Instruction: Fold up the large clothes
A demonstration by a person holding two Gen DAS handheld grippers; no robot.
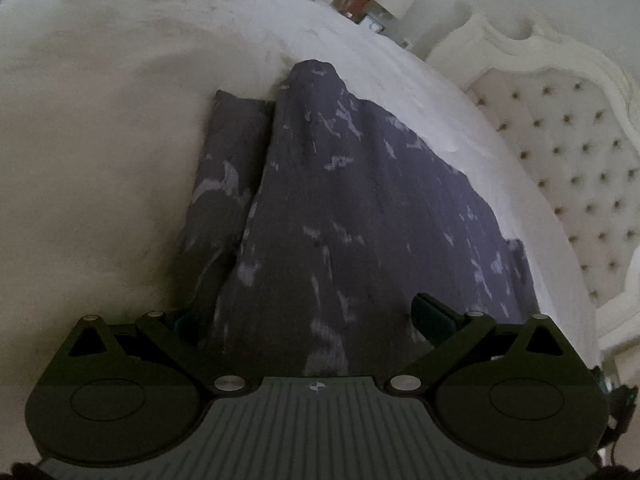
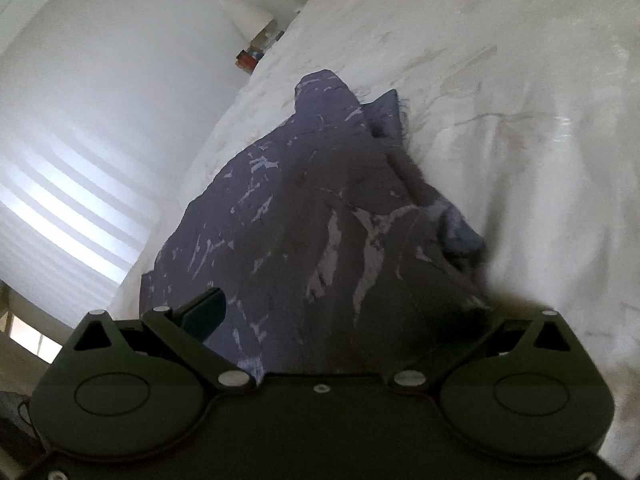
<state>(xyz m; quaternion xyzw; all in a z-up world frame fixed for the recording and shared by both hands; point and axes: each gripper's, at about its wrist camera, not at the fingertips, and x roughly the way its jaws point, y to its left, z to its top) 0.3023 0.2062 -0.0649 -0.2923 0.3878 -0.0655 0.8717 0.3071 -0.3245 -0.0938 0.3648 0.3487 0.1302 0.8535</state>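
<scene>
- The left gripper [image 1: 312, 320] is spread wide, released; the dark patterned garment [image 1: 360, 208] runs up between its two fingers, and the right-hand finger [image 1: 430, 314] lies on the cloth while the other is mostly hidden beside the fabric edge.
- The right gripper [image 2: 344, 308] is also spread wide, gripping nothing; one teal finger [image 2: 206, 308] rests against the garment [image 2: 300, 220], and the opposite finger is buried under a bunched fold, so I cannot tell what it touches.
- The garment is soft, dark grey-purple cloth with pale irregular streaks, stretched forward from both grippers into a long tapering ridge, with a flatter layer showing to the left of the left gripper's ridge.
- It lies on a white bed cover [image 1: 100, 140], plush and faintly wrinkled.
- Ahead and right of the left gripper stands a cream tufted headboard [image 1: 560, 152] with a carved frame; farther ahead sits a blurred small box [image 1: 352, 0].
- Left of the right gripper is a bright window blind [image 2: 68, 208].
</scene>
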